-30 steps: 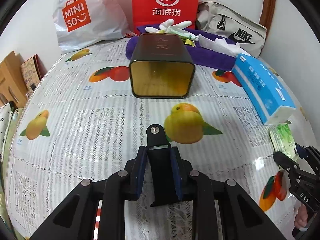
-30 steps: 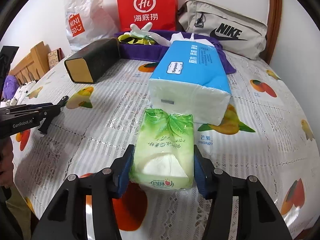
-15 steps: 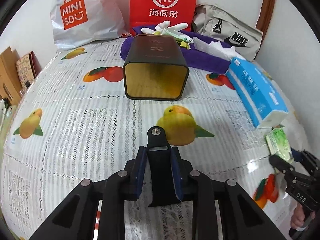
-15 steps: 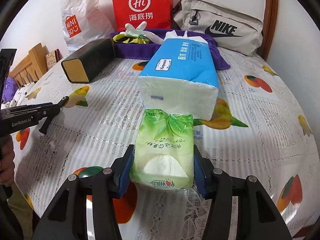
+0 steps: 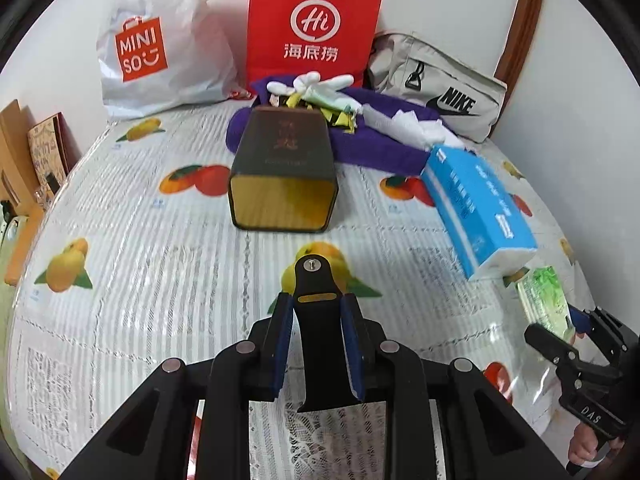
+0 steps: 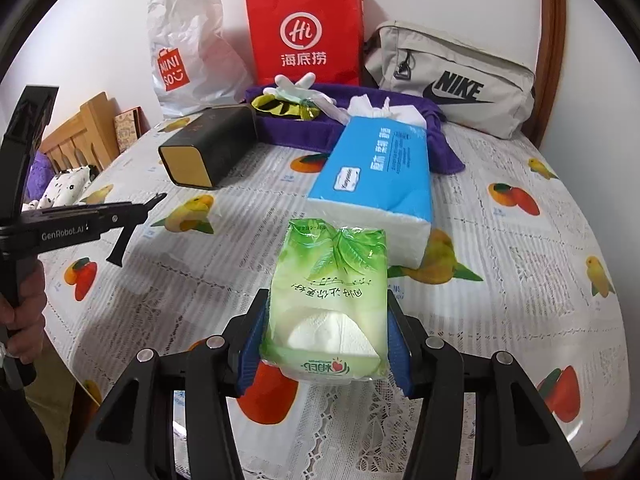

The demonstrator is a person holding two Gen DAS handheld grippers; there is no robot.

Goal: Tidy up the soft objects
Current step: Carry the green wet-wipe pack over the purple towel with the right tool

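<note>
Green tissue pack (image 6: 328, 304) now lifted clear of cloth, lower centre of frame, pinched by right gripper (image 6: 326, 344). Left gripper (image 5: 318, 344) raised too, clamped on black clip (image 5: 314, 320). Carry to the tin judged next.

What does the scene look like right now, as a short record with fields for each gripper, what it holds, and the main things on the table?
left gripper: jaws shut on a black clip-like piece
right gripper: jaws shut on the green tissue pack
blue tissue pack: lying on the table just beyond the green one
dark tin: on its side, gold end toward the left wrist camera
purple towel: behind the tin
table: fruit-print cloth
</note>
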